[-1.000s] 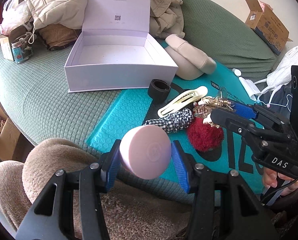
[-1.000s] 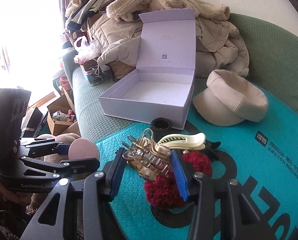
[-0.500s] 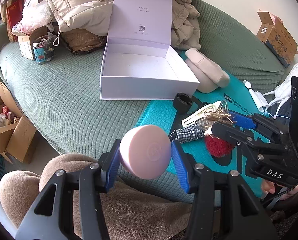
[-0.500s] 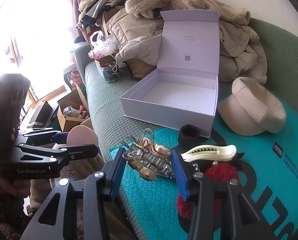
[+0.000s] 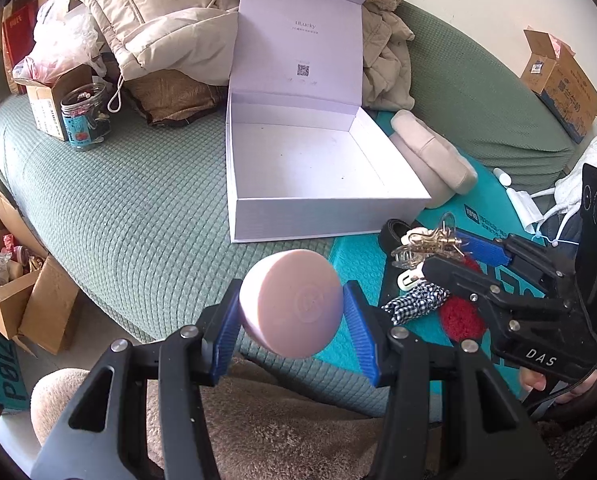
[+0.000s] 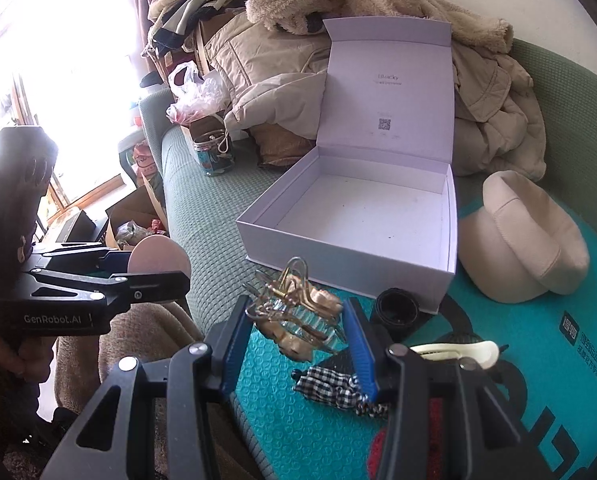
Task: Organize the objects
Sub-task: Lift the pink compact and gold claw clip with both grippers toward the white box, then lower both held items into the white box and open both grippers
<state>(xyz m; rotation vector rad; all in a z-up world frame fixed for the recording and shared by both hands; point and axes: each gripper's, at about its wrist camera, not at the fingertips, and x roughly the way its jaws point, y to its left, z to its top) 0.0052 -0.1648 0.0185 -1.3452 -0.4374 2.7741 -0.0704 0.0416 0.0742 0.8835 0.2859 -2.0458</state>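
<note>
Left claw (image 5: pixel 291 322) clenched on pink round case (image 5: pixel 292 304), right claw (image 6: pixel 296 326) gripping gold hair clip (image 6: pixel 296 312), both above sofa edge

Green quilted sofa (image 5: pixel 130 208) w/ piled beige coats (image 5: pixel 170 12) at back. Glass jar (image 5: pixel 83 120) just beside small cardboard box (image 5: pixel 44 100), white plastic bag (image 5: pixel 66 44) behind. Open cardboard boxes (image 5: pixel 22 304) on floor at left. Another cardboard box (image 5: pixel 560 84) on sofa back, right.
</note>
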